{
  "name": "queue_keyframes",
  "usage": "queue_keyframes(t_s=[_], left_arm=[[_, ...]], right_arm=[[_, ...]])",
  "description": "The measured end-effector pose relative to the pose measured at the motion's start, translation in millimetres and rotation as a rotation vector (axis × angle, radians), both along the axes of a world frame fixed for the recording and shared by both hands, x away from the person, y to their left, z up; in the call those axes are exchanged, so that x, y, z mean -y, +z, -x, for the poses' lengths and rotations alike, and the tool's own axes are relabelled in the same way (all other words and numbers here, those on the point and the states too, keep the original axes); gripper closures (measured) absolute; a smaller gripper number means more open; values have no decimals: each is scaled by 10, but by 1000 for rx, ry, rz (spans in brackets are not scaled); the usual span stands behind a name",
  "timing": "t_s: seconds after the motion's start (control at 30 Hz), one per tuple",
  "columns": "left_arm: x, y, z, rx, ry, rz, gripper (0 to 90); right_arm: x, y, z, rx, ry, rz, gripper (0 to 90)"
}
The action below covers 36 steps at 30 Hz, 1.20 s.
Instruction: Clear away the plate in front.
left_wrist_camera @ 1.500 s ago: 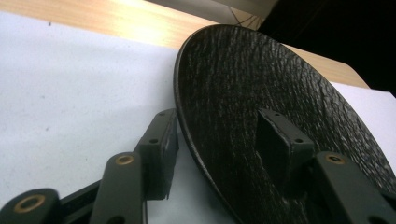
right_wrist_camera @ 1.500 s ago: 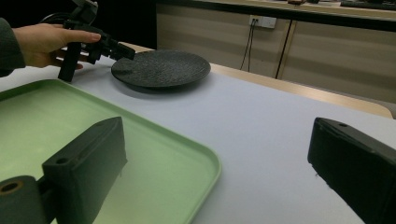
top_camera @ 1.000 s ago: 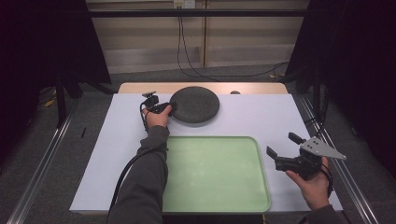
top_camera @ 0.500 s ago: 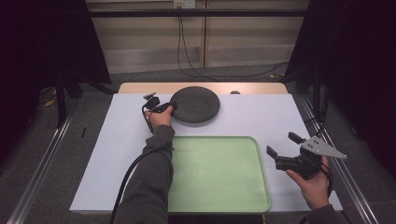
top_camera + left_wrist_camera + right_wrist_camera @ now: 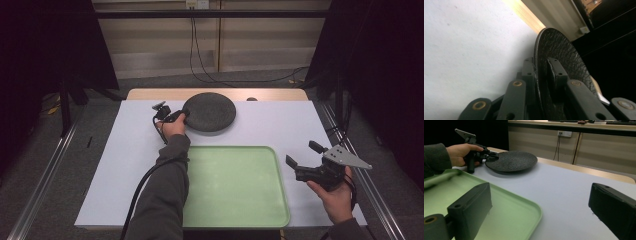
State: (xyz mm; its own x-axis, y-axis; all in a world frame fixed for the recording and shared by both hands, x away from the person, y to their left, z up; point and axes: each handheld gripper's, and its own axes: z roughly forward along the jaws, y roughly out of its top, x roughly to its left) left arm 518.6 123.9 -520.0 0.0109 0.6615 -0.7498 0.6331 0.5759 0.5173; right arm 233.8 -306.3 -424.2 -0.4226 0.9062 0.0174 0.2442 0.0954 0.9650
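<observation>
A dark, rough-textured round plate (image 5: 209, 112) (image 5: 511, 161) lies at the far middle of the white table. My left gripper (image 5: 182, 116) (image 5: 490, 156) is at its left rim, rolled on its side. In the left gripper view the plate's edge (image 5: 564, 57) runs between the two jaws, one pad (image 5: 554, 71) on its top face and the other under it. These jaws have just been closing and now press on the rim. My right gripper (image 5: 301, 154) (image 5: 539, 202) hovers near the table's right side, open, with nothing between its fingers.
A light green tray (image 5: 235, 185) (image 5: 519, 207) lies at the near middle of the table, between the two hands. The white sheet (image 5: 280, 125) covers the tabletop. Black cables hang down the back wall (image 5: 192, 50).
My left forearm has shifted slightly to the right while its gripper stays at the plate's rim. The right gripper has not moved.
</observation>
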Motion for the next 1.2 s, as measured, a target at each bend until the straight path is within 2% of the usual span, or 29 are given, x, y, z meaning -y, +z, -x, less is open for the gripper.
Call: queue_keyframes(t_s=[0.03, 0.07, 0.1, 0.17, 0.23, 0.33, 0.37, 0.4, 0.47, 0.6, 0.63, 0.7, 0.73, 0.77, 0.83, 0.87, 0.9, 0.93, 1.0, 1.13, 1.2], left_arm=[[10, -12, 8, 8, 0, 20, 785], [9, -22, 21, 11, -24, 24, 790], [32, -30, 25, 16, -10, 50, 797], [63, -25, 48, 21, -17, 69, 809], [92, 12, 48, 43, -7, 87, 827], [83, 110, 47, 55, -50, 95, 852], [91, 131, 42, 58, -44, 105, 860], [90, 156, 46, 63, -59, 92, 865], [121, 205, 42, 84, -53, 94, 869], [128, 266, 30, 110, -100, 40, 871], [141, 277, 24, 114, -91, 53, 871], [144, 295, 14, 123, -102, 49, 870], [145, 307, 8, 119, -102, 50, 870], [124, 312, 7, 113, -124, 29, 870], [144, 335, -14, 108, -102, 47, 870], [146, 352, -15, 103, -109, 50, 869], [148, 363, -20, 94, -103, 24, 868], [145, 372, -21, 103, -121, 33, 868], [155, 394, -27, 111, -122, 31, 865], [157, 437, -30, 106, -137, 32, 861], [136, 478, -40, 107, -164, 4, 860]], right_arm=[[-1, -2, -4, -1, -6, 0, 42], [2, -4, -8, -1, -6, -1, 42], [4, -5, -10, -2, -3, -3, 42], [1, -4, -16, 1, -2, -7, 44], [1, -3, -18, 0, -1, -6, 44], [3, 0, -13, 1, -4, -8, 44], [8, 1, -13, 6, -3, -4, 44], [12, 2, -14, 6, 0, -6, 44], [10, 4, -9, 2, -8, -19, 44], [26, 13, 4, 5, -8, -24, 44], [27, 13, 7, 8, -16, -23, 43], [32, 13, 13, 4, -13, -23, 43], [34, 13, 15, 3, -13, -24, 43], [36, 14, 16, 5, -12, -22, 43], [43, 16, 18, 4, -15, -25, 42], [49, 16, 20, 4, -16, -24, 42], [53, 16, 22, 4, -14, -24, 42], [55, 15, 22, 6, -15, -23, 42], [55, 16, 25, 3, -20, -27, 42], [53, 18, 27, 3, -14, -29, 42], [59, 21, 27, 7, -18, -25, 41]])
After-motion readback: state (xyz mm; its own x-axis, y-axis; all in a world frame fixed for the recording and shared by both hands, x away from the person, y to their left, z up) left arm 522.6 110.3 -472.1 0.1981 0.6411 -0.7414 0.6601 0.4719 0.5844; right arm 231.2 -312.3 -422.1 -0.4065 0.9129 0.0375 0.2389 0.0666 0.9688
